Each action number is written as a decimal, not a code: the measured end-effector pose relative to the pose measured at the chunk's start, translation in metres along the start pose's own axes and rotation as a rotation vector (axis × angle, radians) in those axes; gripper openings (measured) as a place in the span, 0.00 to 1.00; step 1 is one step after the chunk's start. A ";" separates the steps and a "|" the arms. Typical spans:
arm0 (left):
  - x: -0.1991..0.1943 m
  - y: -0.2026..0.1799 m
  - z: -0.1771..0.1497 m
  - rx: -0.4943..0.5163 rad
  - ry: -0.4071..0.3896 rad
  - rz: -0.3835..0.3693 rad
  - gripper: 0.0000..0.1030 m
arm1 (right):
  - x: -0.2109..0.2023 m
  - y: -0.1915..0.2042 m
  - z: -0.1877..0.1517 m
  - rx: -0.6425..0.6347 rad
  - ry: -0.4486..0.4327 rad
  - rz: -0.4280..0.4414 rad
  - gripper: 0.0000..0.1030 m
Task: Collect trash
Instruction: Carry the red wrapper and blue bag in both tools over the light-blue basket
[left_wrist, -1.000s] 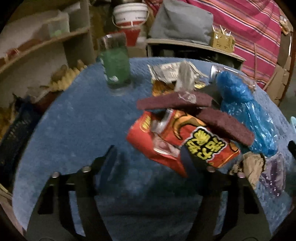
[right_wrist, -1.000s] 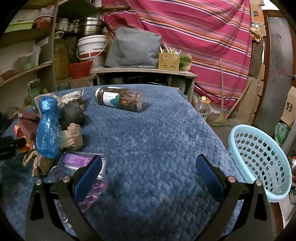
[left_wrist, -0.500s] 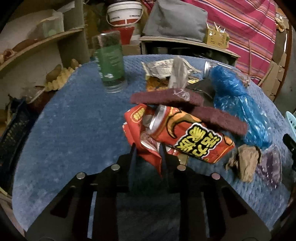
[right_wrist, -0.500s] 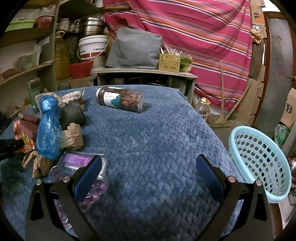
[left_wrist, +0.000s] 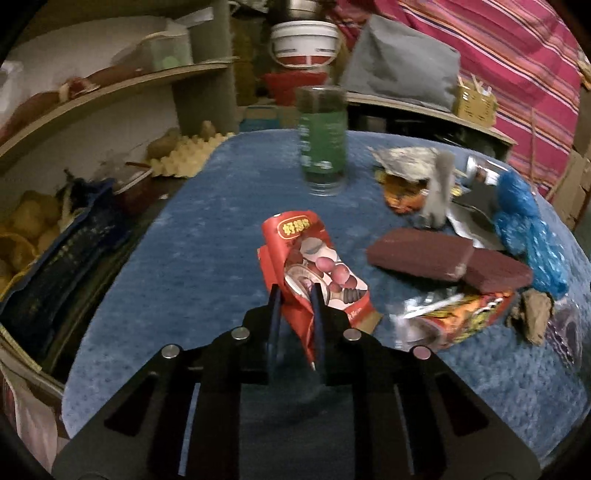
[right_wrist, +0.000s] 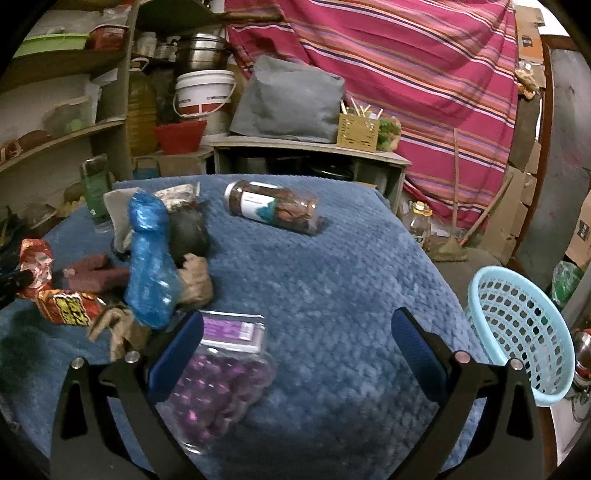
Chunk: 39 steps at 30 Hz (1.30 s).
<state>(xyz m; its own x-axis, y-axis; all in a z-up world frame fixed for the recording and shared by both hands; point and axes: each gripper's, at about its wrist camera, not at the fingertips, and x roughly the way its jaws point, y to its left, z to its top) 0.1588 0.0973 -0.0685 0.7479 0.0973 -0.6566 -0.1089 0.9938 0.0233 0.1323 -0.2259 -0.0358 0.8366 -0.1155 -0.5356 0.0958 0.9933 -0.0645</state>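
My left gripper (left_wrist: 295, 299) has its jaws closing, and the pads pinch the lower edge of a red snack wrapper (left_wrist: 306, 251), which is held up off the blue cloth (left_wrist: 207, 229). The wrapper (right_wrist: 37, 262) also shows at the left edge of the right wrist view. To its right lies the trash pile: a red-and-yellow snack bag (left_wrist: 465, 321), two maroon sponges (left_wrist: 421, 254), a blue plastic bag (left_wrist: 524, 229) and crumpled brown paper (left_wrist: 535, 310). My right gripper (right_wrist: 295, 332) stands open over the cloth, its left finger above a clear box of purple items (right_wrist: 218, 369).
A green jar (left_wrist: 323, 147) stands upright at the back of the table. A clear jar (right_wrist: 273, 210) lies on its side. A light blue basket (right_wrist: 517, 332) sits beyond the table's right edge. Shelves and a dark bag (left_wrist: 62, 251) crowd the left side.
The left jaws went from wide open to pinched on the red wrapper and drew it left, away from the pile. The other snack bag and the sponges stayed behind. The right gripper shifted slightly.
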 end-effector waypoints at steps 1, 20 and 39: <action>0.000 0.006 0.000 -0.010 -0.001 0.005 0.14 | 0.000 0.002 0.001 0.000 0.000 0.006 0.96; 0.011 0.036 -0.003 -0.063 0.007 0.044 0.14 | 0.029 0.091 0.023 -0.179 0.027 0.064 0.78; 0.011 0.026 -0.002 -0.045 0.002 0.091 0.13 | 0.021 0.075 0.029 -0.193 0.000 0.204 0.13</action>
<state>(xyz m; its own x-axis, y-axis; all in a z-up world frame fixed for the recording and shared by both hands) 0.1627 0.1244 -0.0767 0.7326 0.1867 -0.6545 -0.2057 0.9774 0.0485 0.1723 -0.1540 -0.0274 0.8280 0.0871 -0.5539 -0.1794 0.9771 -0.1145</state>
